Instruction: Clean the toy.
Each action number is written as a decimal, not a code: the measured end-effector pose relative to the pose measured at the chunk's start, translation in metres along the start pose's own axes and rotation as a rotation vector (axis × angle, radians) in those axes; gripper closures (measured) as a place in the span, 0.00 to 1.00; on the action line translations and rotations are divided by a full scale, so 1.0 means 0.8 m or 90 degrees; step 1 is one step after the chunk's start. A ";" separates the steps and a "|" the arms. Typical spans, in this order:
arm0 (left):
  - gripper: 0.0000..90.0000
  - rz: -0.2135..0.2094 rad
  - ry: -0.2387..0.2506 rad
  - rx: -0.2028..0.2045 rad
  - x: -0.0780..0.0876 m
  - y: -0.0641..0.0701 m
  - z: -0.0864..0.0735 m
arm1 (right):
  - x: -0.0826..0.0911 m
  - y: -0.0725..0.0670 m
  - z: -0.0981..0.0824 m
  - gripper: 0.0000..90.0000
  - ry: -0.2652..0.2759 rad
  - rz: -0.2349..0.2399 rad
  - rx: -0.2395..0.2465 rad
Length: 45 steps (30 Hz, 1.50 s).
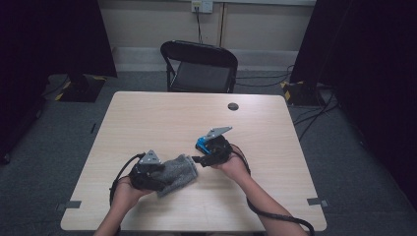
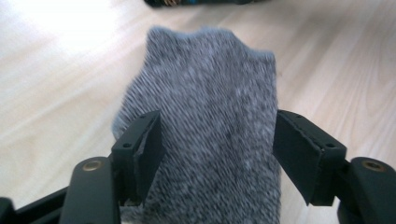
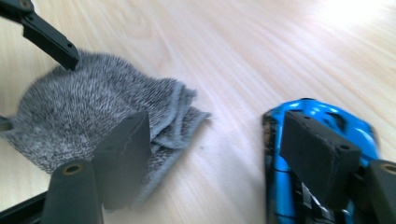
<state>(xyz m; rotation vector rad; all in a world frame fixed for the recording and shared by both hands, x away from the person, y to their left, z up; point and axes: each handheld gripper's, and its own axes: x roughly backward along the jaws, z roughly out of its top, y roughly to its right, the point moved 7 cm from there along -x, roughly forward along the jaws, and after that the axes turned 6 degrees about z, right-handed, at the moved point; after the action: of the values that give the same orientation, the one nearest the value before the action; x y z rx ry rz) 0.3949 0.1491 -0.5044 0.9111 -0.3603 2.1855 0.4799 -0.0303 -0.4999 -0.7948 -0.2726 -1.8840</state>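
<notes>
- Left tongs (image 2: pixel 217 154) straddle the folded grey cloth (image 1: pixel 178 170), at 6 o'clock on the worktop (image 1: pixel 147 118); whether the pads bite is unclear. Risk: cloth slips or unfolds on a lift.
- Right tongs (image 3: pixel 233 154) stand spread, nothing between them; blue toy car (image 3: pixel 322 140) lies under one jaw, at the cloth's 2 o'clock. Risk: a jaw knocks it, it rolls off.

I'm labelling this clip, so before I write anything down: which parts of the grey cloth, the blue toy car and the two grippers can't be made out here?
- Folded grey fuzzy cloth: near end cut off by the left gripper view's bottom edge; weave blurred.
- Left gripper: whether its pads press the cloth.
- Shiny blue toy car: partly hidden behind a jaw of the right gripper; tiny in the high view.
- Small dark round thing: too small to identify.
</notes>
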 end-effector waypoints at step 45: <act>0.35 0.020 -0.001 -0.027 -0.026 -0.002 0.013 | -0.020 0.077 -0.044 0.27 -0.110 -0.057 -0.032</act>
<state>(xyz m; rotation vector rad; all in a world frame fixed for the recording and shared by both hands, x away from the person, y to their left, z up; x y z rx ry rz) 0.4112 0.1339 -0.5119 0.8900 -0.4220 2.1969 0.5242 -0.0642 -0.5465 -0.9967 -0.3752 -1.9135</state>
